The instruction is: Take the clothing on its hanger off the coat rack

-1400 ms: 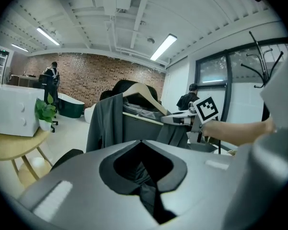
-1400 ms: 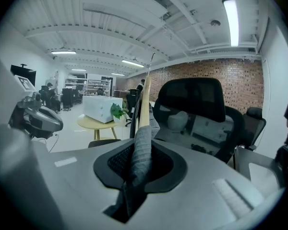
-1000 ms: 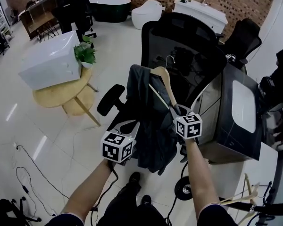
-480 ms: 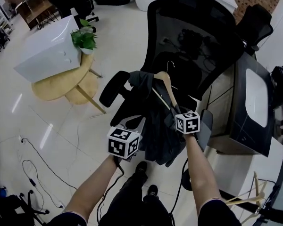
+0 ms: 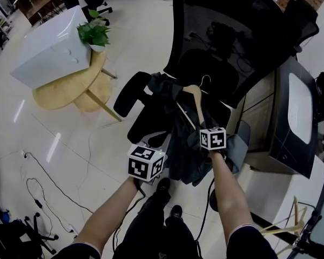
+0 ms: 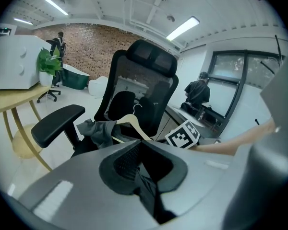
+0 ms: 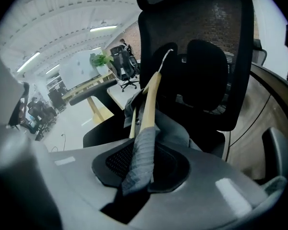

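Observation:
A dark grey garment (image 5: 179,139) hangs on a wooden hanger (image 5: 196,102) just over the seat of a black office chair (image 5: 243,42). My right gripper (image 5: 206,125) holds the hanger's lower arm, which is wrapped in grey cloth (image 7: 140,157). Its jaws are opening, with the arm and cloth still between them. The hanger (image 7: 149,99) points its metal hook at the chair back. My left gripper (image 5: 160,143) is shut on a dark fold of the garment (image 6: 145,186) at the lower left. In the left gripper view the hanger (image 6: 132,124) and bunched cloth (image 6: 97,130) lie beside the armrest.
The chair's armrest (image 5: 130,93) juts out to the left of the garment. A round wooden table (image 5: 70,85) carries a white box (image 5: 48,50) and a plant (image 5: 93,34). A black cabinet (image 5: 294,117) stands on the right. Cables (image 5: 38,198) run along the floor at lower left.
Both grippers have carried the hanger and garment forward and lower, over the chair seat. The garment's hem has gathered closer to the seat.

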Tool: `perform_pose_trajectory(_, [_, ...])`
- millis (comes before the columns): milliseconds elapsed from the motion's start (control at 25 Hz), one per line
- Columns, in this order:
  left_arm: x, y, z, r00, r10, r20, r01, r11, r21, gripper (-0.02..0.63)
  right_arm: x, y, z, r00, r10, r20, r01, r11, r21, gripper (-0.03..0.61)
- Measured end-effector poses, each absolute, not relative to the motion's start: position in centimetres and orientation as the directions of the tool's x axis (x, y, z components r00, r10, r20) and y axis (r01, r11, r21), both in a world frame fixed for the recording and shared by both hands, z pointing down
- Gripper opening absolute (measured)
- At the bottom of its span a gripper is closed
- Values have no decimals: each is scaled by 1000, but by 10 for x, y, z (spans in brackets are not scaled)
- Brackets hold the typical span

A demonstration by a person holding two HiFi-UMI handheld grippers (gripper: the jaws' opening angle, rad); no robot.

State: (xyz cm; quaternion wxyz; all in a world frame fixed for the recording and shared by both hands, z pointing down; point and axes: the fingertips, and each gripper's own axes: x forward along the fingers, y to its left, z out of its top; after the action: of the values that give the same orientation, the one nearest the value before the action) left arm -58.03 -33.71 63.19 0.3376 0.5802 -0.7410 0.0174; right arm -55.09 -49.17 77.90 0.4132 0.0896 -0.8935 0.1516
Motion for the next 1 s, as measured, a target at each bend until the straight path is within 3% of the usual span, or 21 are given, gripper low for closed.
perform_pose_trajectory(120, [-583,-333,635,-104,-843,528,-869,335,363,12,-550,-498,776,-641,-86,763,-317,935,-161,212])
perform_pose_trajectory(400, [-580,-342,614,-99,-862,497,-879,310,363,12,-546,-501,723,-706,-122,698,-303,942,-142,228])
perform_pose_trajectory(600, [-574,-358,586,-74,-887,456,-900,256,352,12,-540,-503,645,-808,-166,566,-299,942,-152,167])
perform_pose_trajectory(800, [-574,-380,544,-55,-920,388,-927,191,323,12,-535,-500,555,-884,-197,423,-272,954,-124,12])
perform_pose_trajectory(1000, [-573,-396,494,-49,-947,317,-947,144,285,12,-528,-480,480,-928,-166,332,-212,971,-108,2])
